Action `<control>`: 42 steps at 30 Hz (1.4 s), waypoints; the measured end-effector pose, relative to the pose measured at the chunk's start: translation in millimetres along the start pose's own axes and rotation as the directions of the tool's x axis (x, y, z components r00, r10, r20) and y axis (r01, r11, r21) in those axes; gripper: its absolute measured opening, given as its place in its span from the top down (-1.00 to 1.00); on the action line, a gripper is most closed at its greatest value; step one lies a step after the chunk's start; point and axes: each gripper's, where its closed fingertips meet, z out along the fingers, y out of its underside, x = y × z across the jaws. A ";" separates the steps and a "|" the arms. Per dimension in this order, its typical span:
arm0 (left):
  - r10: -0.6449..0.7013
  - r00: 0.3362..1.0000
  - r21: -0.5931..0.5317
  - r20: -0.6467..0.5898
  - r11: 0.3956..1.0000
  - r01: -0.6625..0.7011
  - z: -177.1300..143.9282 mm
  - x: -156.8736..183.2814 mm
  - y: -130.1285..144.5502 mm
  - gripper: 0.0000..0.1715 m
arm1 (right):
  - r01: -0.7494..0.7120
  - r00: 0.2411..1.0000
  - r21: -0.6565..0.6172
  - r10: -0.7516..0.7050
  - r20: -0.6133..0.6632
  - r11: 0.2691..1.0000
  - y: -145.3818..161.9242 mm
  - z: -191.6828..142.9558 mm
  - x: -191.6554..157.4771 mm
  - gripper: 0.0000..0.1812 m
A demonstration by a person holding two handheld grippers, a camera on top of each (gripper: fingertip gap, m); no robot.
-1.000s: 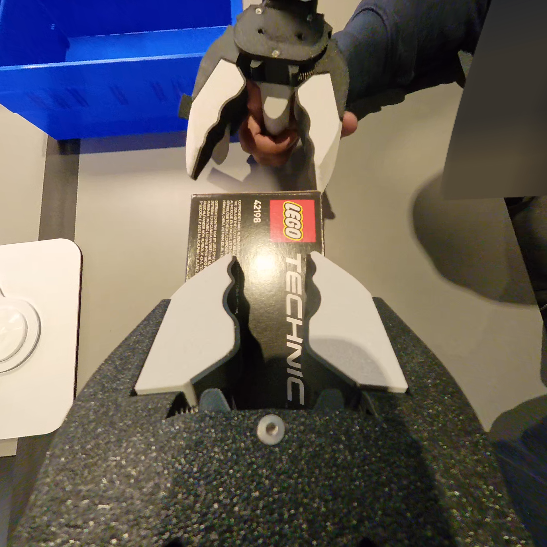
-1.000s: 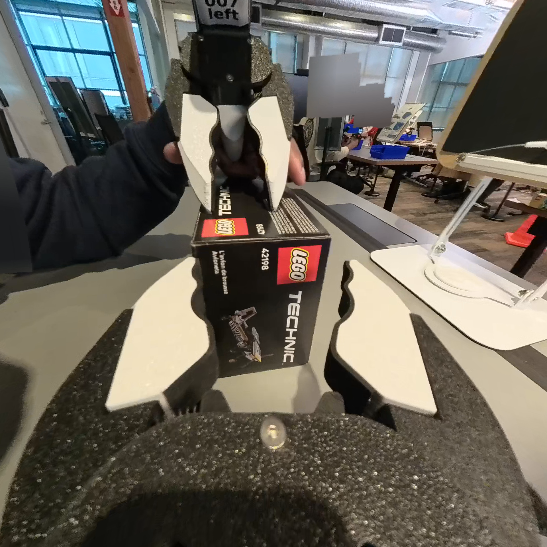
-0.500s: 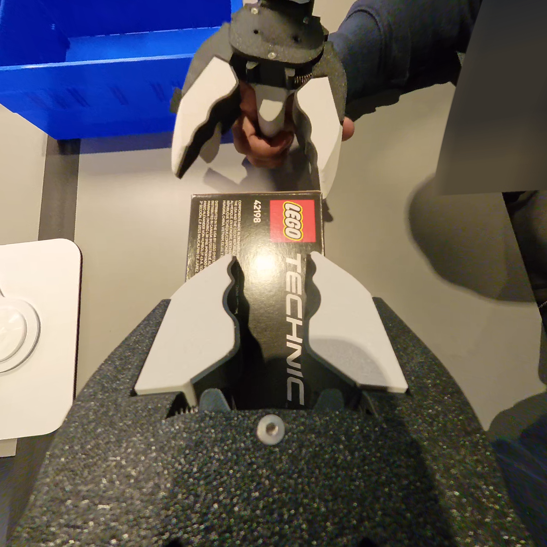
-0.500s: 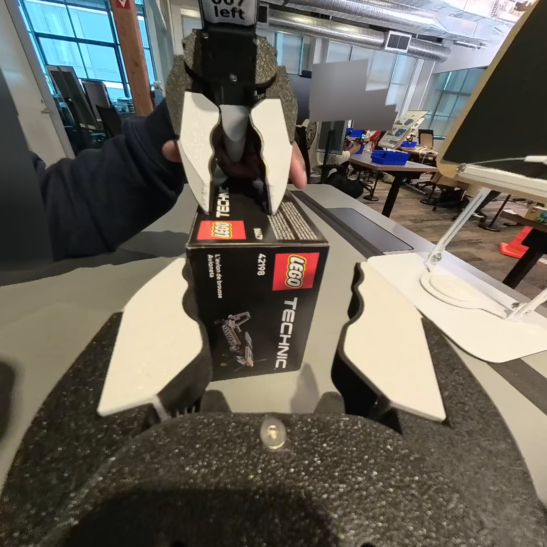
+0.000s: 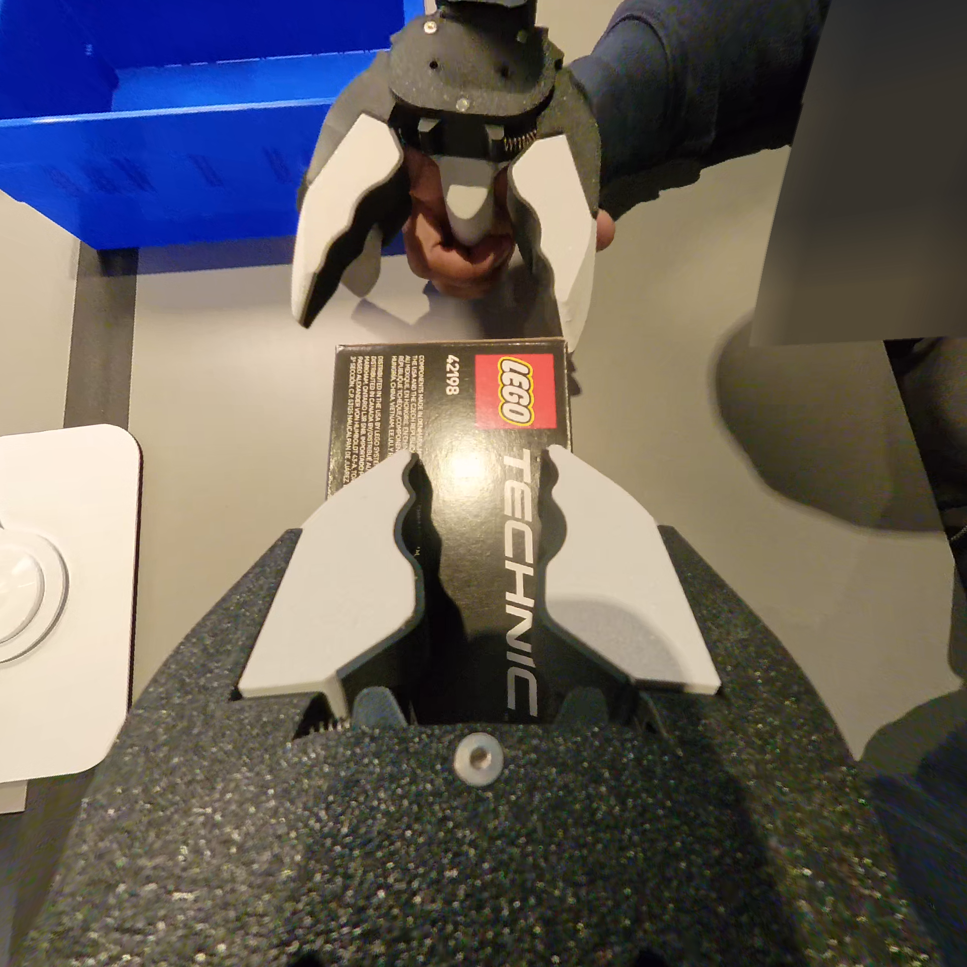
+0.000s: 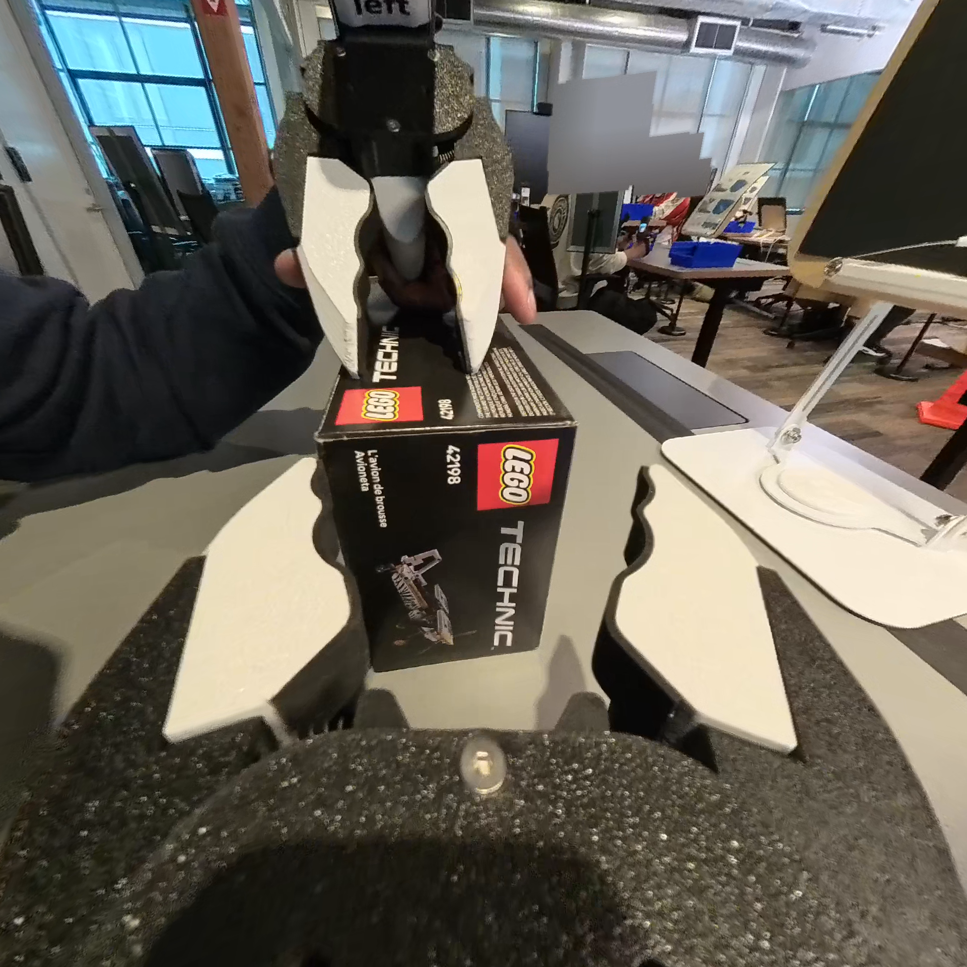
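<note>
The wide grey tabletop (image 5: 220, 471) carries a big blue plastic bin (image 5: 157, 131) near its far edge and a flat white stand base (image 5: 63, 602) by its side edge. A black cardboard toy box (image 6: 450, 523) stands upright in the middle. The left gripper (image 5: 479, 455) rests over the box top, its jaws partly open with both tips on the top face. The right gripper (image 6: 479, 471) has wide-open jaws on either side of the box, gripping nothing.
</note>
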 end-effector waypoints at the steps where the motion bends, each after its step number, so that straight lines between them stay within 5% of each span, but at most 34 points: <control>1: 0.000 1.000 0.000 -0.001 1.000 0.000 0.0 0.0 0.0 0.49 | 0.004 1.000 -0.002 -0.004 0.007 1.000 -0.3 0.1 -1.2 -0.18; 15: 0.001 1.000 0.001 -0.005 1.000 -0.001 0.4 0.6 -0.5 0.49 | -0.032 0.998 -0.012 0.033 0.050 0.999 2.9 2.6 -4.5 -0.13; 24: 0.001 1.000 0.002 -0.005 1.000 -0.001 0.4 0.8 -0.7 0.49 | 0.149 0.988 -0.141 -0.152 -0.006 0.979 42.2 0.0 -7.8 -0.05; 35: 0.001 1.000 0.003 -0.005 1.000 -0.001 0.5 0.8 -0.8 0.49 | 0.146 0.984 -0.139 -0.159 -0.082 0.979 41.4 -0.9 3.2 -0.29; 42: 0.000 1.000 0.003 -0.007 1.000 0.000 0.6 0.7 -0.9 0.49 | 0.126 0.992 -0.120 -0.126 0.009 0.985 40.0 0.9 -9.8 -0.03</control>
